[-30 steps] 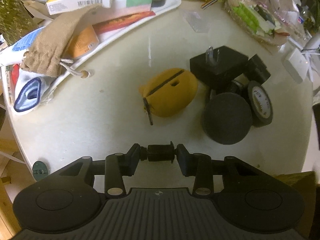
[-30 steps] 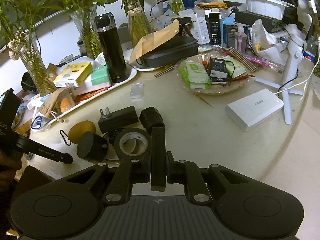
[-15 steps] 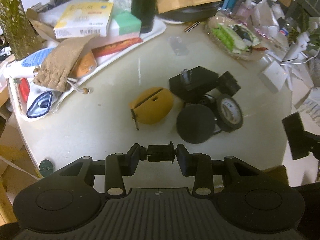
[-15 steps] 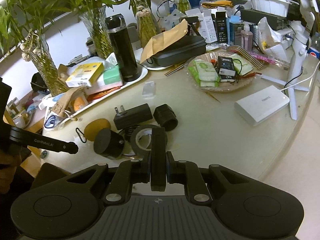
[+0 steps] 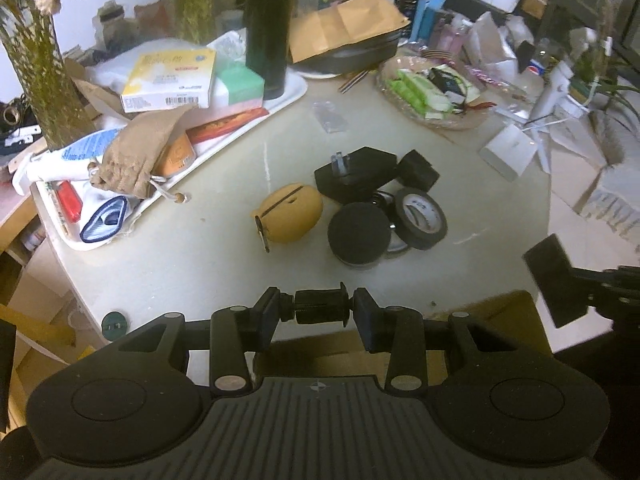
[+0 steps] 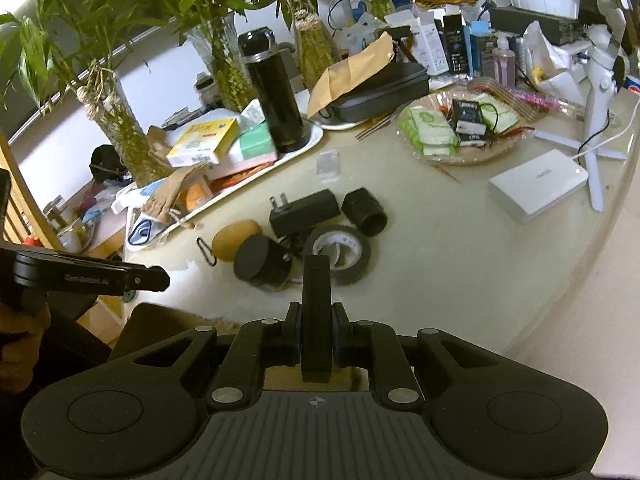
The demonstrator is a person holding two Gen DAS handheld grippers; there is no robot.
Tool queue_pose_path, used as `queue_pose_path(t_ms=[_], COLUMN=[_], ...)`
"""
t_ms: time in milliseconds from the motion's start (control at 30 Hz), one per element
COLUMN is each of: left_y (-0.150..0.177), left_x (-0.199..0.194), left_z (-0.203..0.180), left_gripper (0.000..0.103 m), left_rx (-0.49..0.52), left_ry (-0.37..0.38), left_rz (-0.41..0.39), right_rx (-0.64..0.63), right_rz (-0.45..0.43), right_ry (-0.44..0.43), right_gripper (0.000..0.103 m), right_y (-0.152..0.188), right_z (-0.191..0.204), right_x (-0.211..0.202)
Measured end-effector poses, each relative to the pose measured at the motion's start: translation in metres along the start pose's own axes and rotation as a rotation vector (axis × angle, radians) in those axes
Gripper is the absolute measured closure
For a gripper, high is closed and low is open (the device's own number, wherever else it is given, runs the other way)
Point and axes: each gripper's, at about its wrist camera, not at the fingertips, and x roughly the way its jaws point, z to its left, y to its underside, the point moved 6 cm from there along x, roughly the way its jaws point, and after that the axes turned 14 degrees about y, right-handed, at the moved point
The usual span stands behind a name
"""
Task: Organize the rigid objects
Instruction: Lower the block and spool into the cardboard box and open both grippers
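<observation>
Left to right: the left gripper (image 5: 317, 307) is clamped on a small black threaded knob (image 5: 318, 306), held above the table's (image 5: 180, 264) near edge, and the right gripper (image 6: 316, 334) is closed on a flat black bar (image 6: 316, 312), also off the table. I'd say sorting is partway: the yellow pouch (image 5: 290, 218), black round lid (image 5: 359, 233), plug adapter (image 5: 356, 174), tape roll (image 5: 421, 215) and black cylinder cap (image 6: 365, 211) sit bunched mid-table, not yet placed anywhere. The left view shows the knob; the right view alone shows the white box (image 6: 538, 184), the white tripod stand (image 6: 596, 120) and the person's hand (image 6: 18, 344).
</observation>
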Motion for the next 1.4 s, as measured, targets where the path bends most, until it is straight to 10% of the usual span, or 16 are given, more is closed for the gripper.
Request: queue_pose_path(t_ms=[1033,1133,1267,1400], left_y=[0.054,0.054,0.053,0.053], left_x=[-0.003,-0.004,-0.014,-0.023], left_z=[-0.01,-0.008,-0.008,-0.011], left_gripper=[0.063,0.059,0.037,0.033], left_rx=[0.052,0.051,0.055,0.082], left_ry=[0.068,0.061,0.045,0.026], left_rz=[0.014,0.01,-0.041,-0.082], right_rx=[0.003,-0.015,-0.034,-0.043], right_rz=[0.112,0.097,0.06,0.042], right_ry=[0.026,0.02,0.015,0.013], right_gripper=[0.085,0.068,0.019,0.006], right_y=[0.047,0.044,0.041,0.038], right_z=[0.029,0.032,0.035,0.035], right_x=[0.005,0.005,0.0,-0.001])
